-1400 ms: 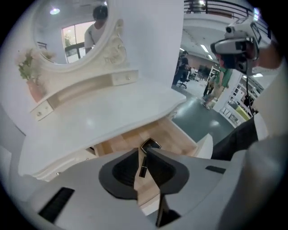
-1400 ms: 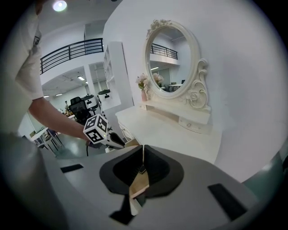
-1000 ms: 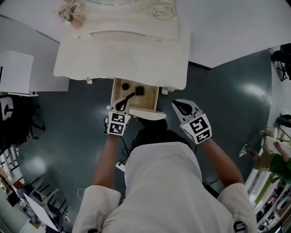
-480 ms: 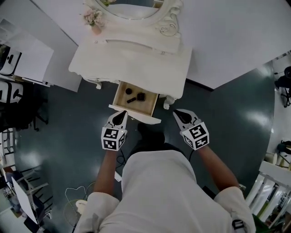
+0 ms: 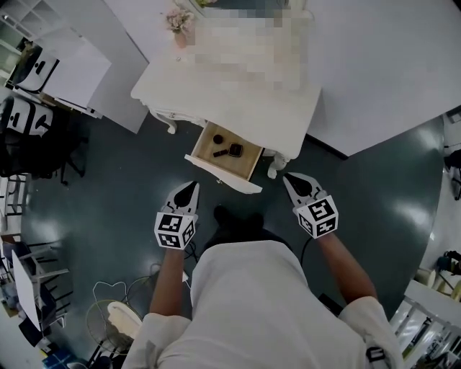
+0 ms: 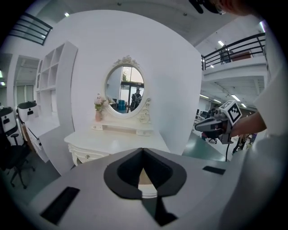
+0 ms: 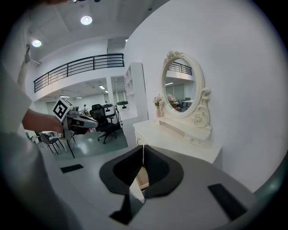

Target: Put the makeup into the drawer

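The white dressing table (image 5: 238, 101) has its wooden drawer (image 5: 248, 160) pulled open toward me. Small black makeup items (image 5: 235, 150) lie inside it. My left gripper (image 5: 190, 186) hangs in front of the drawer's left corner, clear of it, jaws shut and empty. My right gripper (image 5: 292, 178) is level with it, to the right of the drawer, also shut with nothing held. In the left gripper view the shut left gripper (image 6: 143, 149) points at the table, and the right gripper (image 6: 211, 126) shows beside it. In the right gripper view the right gripper (image 7: 143, 146) is closed too.
A pink flower vase (image 5: 176, 21) stands at the table's back left, below the oval mirror (image 6: 125, 92). White shelving (image 5: 65, 72) and black chairs (image 5: 29, 137) are to the left. Cables and a round wire object (image 5: 119, 317) lie on the dark floor.
My left gripper has come out of the drawer and drawn back and up. The right gripper has drawn back a little. The table now looks farther away.
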The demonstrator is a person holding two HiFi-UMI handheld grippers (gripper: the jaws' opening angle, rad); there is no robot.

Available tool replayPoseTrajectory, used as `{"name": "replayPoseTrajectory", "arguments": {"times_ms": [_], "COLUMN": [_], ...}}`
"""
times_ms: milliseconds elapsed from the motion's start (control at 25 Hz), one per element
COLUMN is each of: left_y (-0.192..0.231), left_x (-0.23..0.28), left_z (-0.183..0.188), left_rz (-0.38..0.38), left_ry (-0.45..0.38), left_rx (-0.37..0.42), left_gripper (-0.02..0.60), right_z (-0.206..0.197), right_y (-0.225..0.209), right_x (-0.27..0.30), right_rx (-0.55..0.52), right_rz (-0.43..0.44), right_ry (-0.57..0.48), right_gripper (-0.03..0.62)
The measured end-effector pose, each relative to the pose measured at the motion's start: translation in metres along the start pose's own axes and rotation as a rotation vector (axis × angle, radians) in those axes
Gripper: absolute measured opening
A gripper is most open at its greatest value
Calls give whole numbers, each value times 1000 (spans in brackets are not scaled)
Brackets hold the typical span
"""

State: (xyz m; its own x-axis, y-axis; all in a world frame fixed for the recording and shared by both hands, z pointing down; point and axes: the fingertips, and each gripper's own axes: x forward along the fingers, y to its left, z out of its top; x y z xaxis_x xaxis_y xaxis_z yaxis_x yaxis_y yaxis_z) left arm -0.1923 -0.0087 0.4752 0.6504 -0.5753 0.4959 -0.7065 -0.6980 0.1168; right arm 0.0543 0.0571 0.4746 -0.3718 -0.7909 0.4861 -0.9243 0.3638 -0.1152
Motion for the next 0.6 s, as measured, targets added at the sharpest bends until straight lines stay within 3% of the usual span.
{"name": "replayPoseTrajectory", "arguments": {"times_ms": [360, 600], "left_y": [21, 34], "left_x": [-29, -35], "left_z": [19, 34], "left_rz": [-11, -42], "left_ry": [-78, -113], "left_rx": [-19, 14], "left_gripper": [17, 17], "right_z": [30, 49], "right_y": [21, 29], "right_x": [1, 6], "right_rx": [-45, -48], "right_rz": [-46, -90], "right_ry": [-61, -102], "right_gripper": [30, 29]}}
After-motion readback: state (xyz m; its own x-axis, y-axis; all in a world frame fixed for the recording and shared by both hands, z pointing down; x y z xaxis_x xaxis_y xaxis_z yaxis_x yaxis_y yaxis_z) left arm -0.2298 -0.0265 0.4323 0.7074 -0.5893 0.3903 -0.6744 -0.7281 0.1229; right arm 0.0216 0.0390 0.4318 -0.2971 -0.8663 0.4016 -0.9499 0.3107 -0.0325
